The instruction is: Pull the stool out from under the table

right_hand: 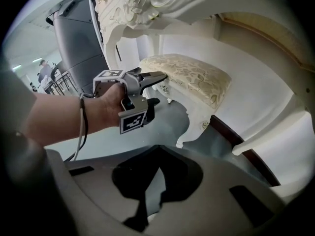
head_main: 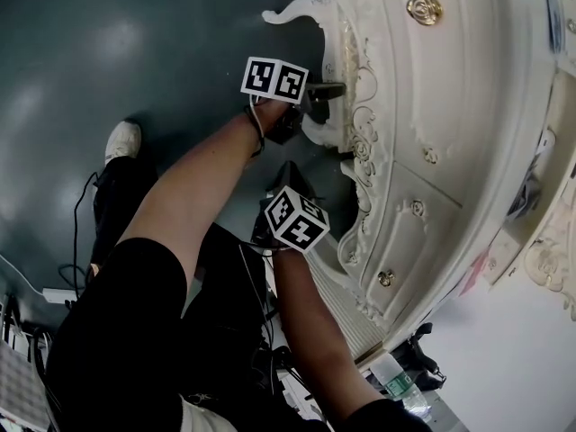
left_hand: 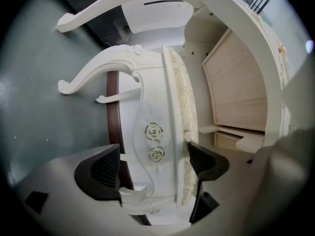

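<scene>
Left gripper (left_hand: pixel 154 159) is clamped on the seat rim of a stiff, likely heavy stool (left_hand: pixel 155 102); right gripper (right_hand: pixel 146 208) is closed, empty

stool (left_hand: pixel 157 146): ivory frame, pair of carved roses. cushion (right_hand: pixel 192 75): pale cream-gold, floral damask. table (head_main: pixel 450 88): ivory, scroll carving, gold knobs (head_main: pixel 424 8). floor (head_main: pixel 135 52): dark grey-green. left gripper (left_hand: pixel 153 165): black ribbed pads, grey body. marker cubes (head_main: pixel 274 78): black squares on white.
</scene>
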`<control>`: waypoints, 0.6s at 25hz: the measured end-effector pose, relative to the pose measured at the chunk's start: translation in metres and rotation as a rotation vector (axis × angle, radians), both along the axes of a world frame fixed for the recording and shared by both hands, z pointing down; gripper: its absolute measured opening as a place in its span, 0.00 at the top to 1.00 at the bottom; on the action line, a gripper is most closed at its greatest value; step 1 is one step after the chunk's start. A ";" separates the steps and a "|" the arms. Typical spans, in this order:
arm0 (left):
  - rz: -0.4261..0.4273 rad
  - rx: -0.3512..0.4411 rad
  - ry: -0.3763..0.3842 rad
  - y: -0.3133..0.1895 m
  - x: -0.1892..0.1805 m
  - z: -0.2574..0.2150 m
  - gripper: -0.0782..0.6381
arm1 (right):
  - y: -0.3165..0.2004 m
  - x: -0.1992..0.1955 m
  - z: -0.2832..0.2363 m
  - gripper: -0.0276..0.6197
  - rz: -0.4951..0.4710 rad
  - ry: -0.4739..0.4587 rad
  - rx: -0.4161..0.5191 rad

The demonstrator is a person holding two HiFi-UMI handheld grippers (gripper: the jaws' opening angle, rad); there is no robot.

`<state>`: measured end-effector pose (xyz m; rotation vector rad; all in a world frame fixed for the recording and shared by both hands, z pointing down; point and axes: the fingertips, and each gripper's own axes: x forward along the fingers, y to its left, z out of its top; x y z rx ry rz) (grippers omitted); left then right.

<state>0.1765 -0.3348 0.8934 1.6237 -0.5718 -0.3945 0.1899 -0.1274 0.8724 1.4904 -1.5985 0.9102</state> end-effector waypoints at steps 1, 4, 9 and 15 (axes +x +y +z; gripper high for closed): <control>0.000 -0.001 0.034 0.001 0.001 0.002 0.30 | 0.000 0.001 0.002 0.95 -0.002 0.001 0.001; -0.001 0.018 0.161 0.002 0.004 -0.002 0.30 | 0.002 0.007 0.010 0.95 0.002 0.005 -0.005; -0.011 0.050 0.311 -0.003 0.008 -0.015 0.26 | 0.011 0.022 0.021 0.95 0.022 0.013 -0.028; -0.011 0.080 0.292 -0.015 0.016 -0.011 0.23 | 0.014 0.031 0.029 0.95 0.042 0.015 -0.044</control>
